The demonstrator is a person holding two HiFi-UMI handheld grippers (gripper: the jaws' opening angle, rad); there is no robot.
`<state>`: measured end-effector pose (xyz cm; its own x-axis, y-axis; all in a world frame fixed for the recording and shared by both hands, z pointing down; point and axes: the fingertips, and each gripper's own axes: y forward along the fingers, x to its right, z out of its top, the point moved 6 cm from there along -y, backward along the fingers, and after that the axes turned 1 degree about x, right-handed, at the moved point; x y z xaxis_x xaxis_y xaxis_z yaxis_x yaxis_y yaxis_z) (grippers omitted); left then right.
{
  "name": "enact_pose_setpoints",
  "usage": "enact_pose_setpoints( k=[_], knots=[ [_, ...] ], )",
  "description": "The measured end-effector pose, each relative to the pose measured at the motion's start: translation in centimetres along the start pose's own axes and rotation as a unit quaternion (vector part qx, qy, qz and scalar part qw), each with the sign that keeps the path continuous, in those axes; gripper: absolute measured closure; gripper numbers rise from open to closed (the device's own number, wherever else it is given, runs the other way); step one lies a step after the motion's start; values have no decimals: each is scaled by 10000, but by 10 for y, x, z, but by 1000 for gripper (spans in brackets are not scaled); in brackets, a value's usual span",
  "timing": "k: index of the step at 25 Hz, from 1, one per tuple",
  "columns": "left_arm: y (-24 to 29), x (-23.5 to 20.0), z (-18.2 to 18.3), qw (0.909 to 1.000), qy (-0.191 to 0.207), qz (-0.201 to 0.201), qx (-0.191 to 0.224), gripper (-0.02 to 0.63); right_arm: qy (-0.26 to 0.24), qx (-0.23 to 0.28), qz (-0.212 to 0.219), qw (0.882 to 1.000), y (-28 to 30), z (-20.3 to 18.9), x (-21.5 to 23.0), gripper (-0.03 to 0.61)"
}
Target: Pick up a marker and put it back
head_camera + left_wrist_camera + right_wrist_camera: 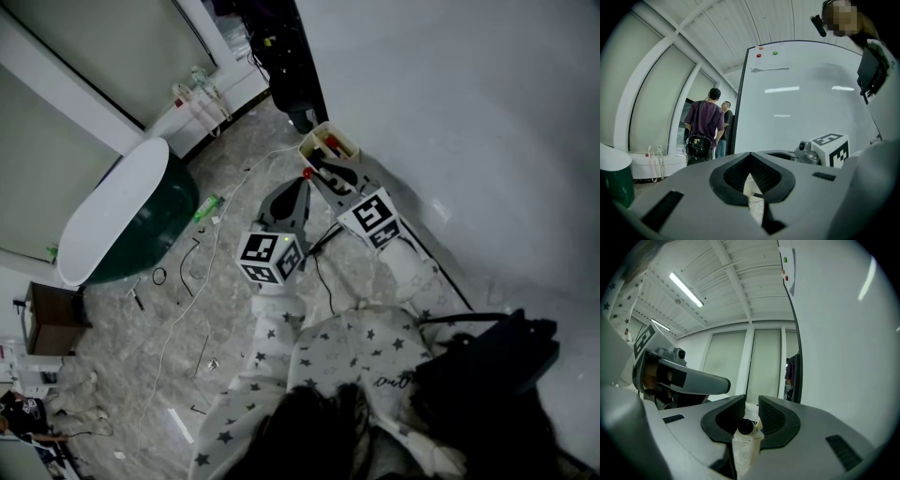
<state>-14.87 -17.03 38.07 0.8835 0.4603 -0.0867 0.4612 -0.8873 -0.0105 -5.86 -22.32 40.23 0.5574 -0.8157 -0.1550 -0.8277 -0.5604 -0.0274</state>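
Note:
In the right gripper view a white marker (745, 427) with a black end lies low between the jaws of my right gripper (751, 412), and the jaws hold its barrel. The head view shows that gripper (315, 171) pointing at a cream marker holder (330, 142) fixed by the whiteboard's (450, 112) lower edge, with a red tip (307, 173) at the jaw ends. My left gripper (298, 185) hangs just left of it, tips together and empty. In its own view the left gripper (751, 158) has nothing between the pads.
A white and green tub (122, 220) stands on the marble floor at the left, with cables (183, 281) strewn beside it. Two people (707, 124) stand by the whiteboard's far edge. A black bag (487, 361) hangs at my right side.

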Motion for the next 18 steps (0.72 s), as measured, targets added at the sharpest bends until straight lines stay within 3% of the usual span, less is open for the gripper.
enact_pose_setpoints(
  k=[8, 18],
  knots=[
    [-2, 5, 24, 9992, 85, -118, 365, 614, 229, 508, 127, 9984, -21, 35, 2, 506],
    [-3, 20, 47, 9971, 182, -412, 606, 614, 674, 686, 672, 9931, -43, 69, -5, 509]
  ],
)
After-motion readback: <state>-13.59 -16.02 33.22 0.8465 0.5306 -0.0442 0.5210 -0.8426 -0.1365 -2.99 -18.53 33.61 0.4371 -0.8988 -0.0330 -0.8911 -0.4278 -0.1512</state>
